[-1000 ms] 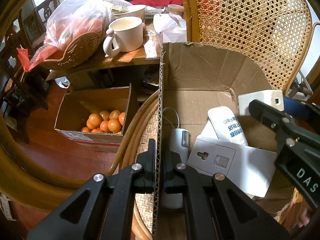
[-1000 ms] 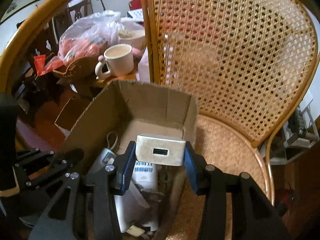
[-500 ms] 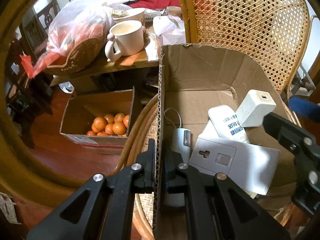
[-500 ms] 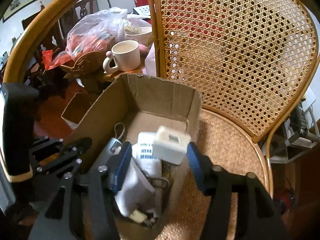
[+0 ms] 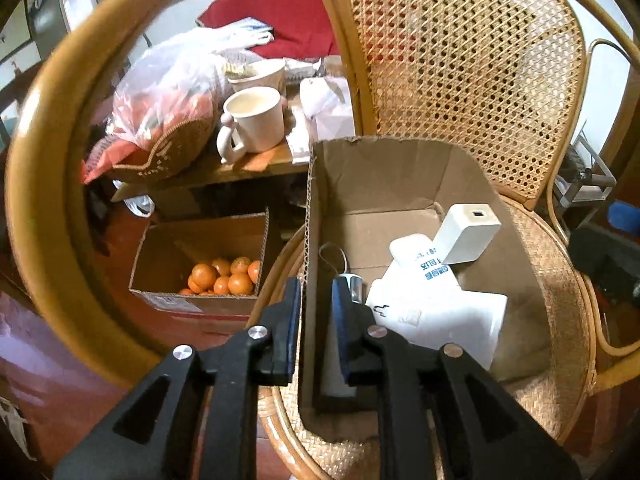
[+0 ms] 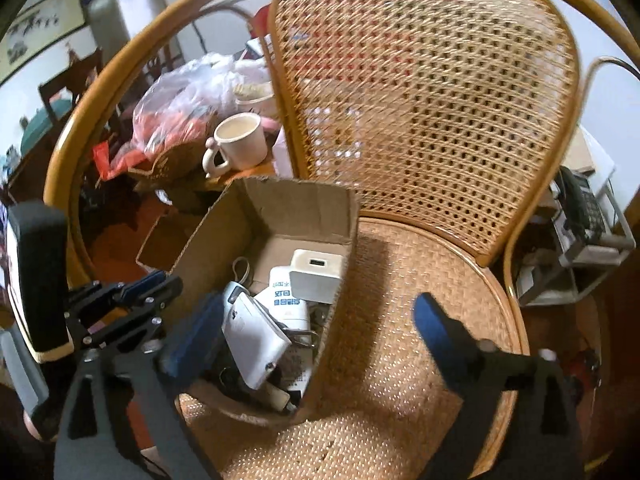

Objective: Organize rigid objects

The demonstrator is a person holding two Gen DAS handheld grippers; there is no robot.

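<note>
An open cardboard box stands on the rattan chair seat. Inside lie a white charger block against the right wall, a white pack with blue print, a flat white socket plate and a silver item with a cord loop. My left gripper straddles the box's left wall; its jaws are opening and the pads stand just off the cardboard. My right gripper hovers above the box's right wall, jaws opening wide with nothing held; the charger block rests below it.
The chair's woven back rises behind the box, and bare seat lies to its right. A side table on the left holds a cream mug and a bagged fruit basket. A box of oranges sits on the floor.
The right gripper let go of the white charger block, which dropped into the box, then spread wide and drew back upward. The left gripper loosened from the box wall and rose.
</note>
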